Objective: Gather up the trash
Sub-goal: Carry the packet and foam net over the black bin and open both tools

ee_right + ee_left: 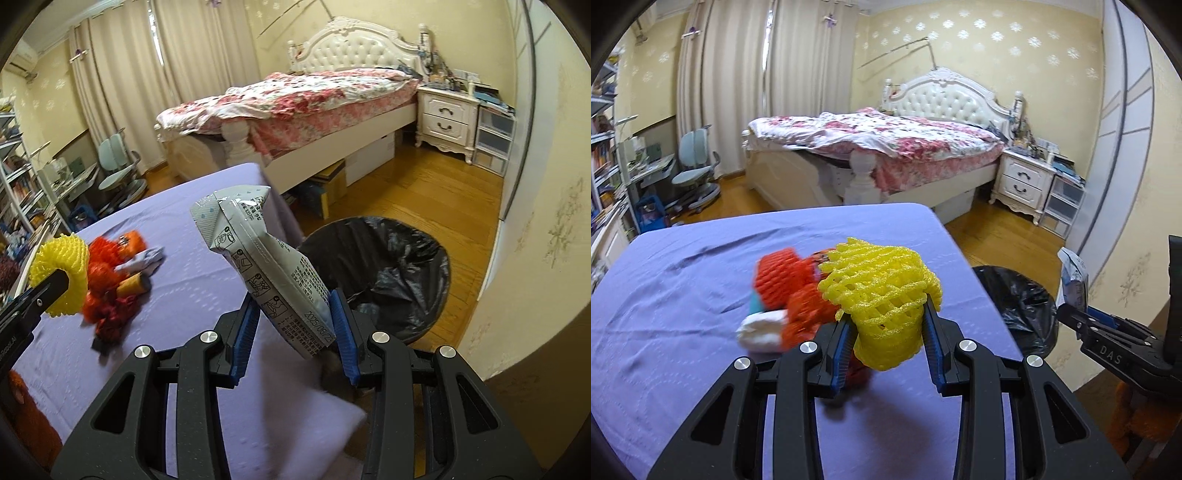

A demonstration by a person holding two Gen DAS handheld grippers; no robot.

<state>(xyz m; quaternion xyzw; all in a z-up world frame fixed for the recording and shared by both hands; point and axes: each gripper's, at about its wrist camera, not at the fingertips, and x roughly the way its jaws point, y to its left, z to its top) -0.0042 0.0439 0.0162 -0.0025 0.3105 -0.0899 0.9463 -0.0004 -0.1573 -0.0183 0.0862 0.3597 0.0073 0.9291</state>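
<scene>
Left tongs [886, 325]: jaws narrowed onto the yellow foam net [882, 295], both blue pads pressing its sides, the net lifted clear of the bench [683, 295]. It is soft and springy, so keep the squeeze steady; a slack grip would likely let it pop out.

Just behind the net on the purple cloth lies the remaining trash pile [790, 295]: orange foam netting, a white wad, something teal. Blurred, so I cannot separate the items further. Carry the net high enough that it does not drag through this heap.

Right tongs [293, 332]: partly closed on a grey printed pouch [258, 258], gripped near its lower end, the rest standing up and leaning left. It is top-heavy in the grip, so move it smoothly.

The bin [388, 266], lined with a black bag, sits on the floor just off the bench's right edge, mouth open. Judged step: carry both pieces over it and release. You should bring the pouch in first, since the right tongs are nearer, then the net, so the two tools do not meet over the opening. Clear the bench corner [258, 173] on the way. Bed and nightstand stand well apart, no obstruction.
</scene>
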